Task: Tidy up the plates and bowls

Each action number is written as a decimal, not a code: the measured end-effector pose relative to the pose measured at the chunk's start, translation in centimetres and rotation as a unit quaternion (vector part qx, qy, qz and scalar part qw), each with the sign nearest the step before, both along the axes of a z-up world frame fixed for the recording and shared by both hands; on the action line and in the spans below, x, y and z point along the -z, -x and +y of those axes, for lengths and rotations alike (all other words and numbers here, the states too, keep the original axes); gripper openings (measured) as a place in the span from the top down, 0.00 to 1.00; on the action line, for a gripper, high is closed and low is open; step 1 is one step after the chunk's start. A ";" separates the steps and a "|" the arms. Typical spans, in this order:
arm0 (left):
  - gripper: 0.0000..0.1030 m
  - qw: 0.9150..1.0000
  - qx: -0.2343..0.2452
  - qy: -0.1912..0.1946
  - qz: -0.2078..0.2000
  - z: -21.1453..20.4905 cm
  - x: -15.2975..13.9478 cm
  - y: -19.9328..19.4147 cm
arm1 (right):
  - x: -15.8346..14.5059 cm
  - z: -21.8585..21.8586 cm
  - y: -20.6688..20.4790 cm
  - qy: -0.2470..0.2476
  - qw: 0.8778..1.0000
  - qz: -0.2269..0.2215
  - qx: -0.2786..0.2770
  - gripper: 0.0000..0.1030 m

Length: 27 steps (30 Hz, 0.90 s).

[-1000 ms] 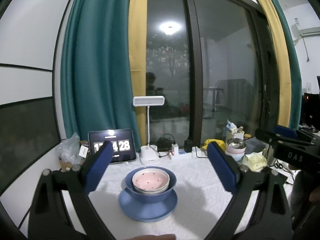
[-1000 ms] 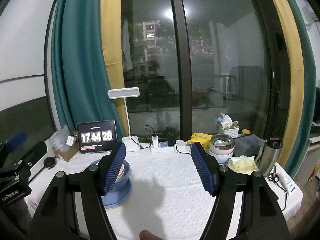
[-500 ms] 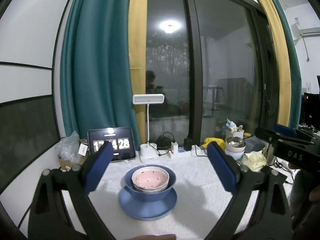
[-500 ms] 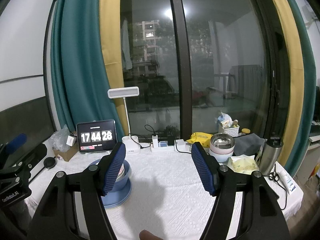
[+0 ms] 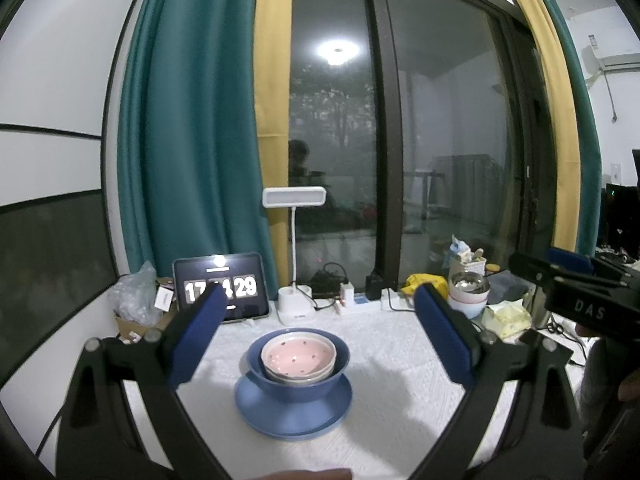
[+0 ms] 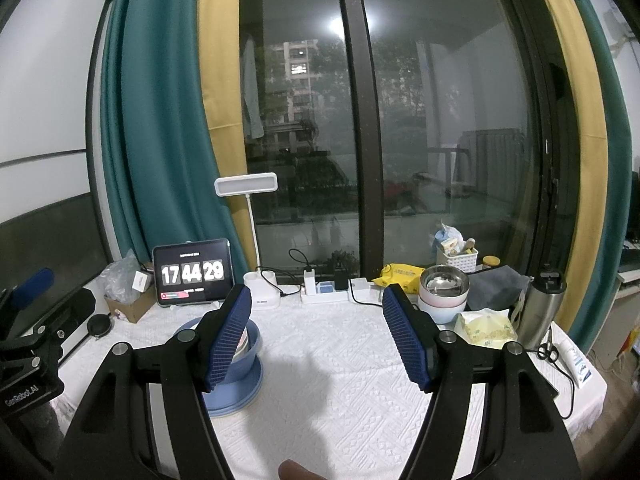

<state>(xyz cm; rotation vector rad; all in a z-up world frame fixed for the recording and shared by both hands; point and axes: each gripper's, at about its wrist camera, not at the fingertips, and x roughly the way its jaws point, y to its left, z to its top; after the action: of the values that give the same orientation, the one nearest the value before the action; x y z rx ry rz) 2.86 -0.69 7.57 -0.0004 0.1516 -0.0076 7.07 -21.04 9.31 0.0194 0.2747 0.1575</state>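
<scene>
I hold the left gripper [image 5: 320,332] and right gripper [image 6: 316,338] wide, both empty. The pink bowl [image 5: 298,358] nests in the blue bowl [image 5: 296,384] on the blue plate [image 5: 292,412], near left. Stacking looks done; next, I would back away.

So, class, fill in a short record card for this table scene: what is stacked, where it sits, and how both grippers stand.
stack: pink dotted bowl nested in blue bowl, on blue plate
surface: white tablecloth
second stack: steel bowl atop pale bowls, far right of table
left gripper: open, empty, facing the stack
right gripper: open, empty
clock tablet: upright behind the stack
</scene>
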 end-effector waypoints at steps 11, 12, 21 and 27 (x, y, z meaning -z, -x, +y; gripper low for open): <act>0.07 1.000 0.001 0.000 0.002 0.0 0.1 0.3 | 0.0 -0.1 0.0 0.000 1.000 0.000 0.000 0.31; 0.07 1.000 0.001 0.000 0.002 0.0 0.0 0.2 | 0.0 0.0 0.0 0.000 1.000 0.000 0.000 0.31; 0.07 1.000 0.002 0.000 0.002 0.0 0.0 0.2 | 0.0 -0.1 0.0 -0.001 1.000 0.001 0.000 0.31; 0.07 1.000 0.002 0.000 0.002 0.1 0.0 0.1 | 0.0 -0.1 -0.1 -0.001 1.000 0.001 0.000 0.31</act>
<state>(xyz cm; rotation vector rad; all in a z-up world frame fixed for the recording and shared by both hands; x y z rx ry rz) 2.72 -0.63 7.60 -0.0004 0.1555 -0.0113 7.13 -21.13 9.33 0.0207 0.2759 0.1574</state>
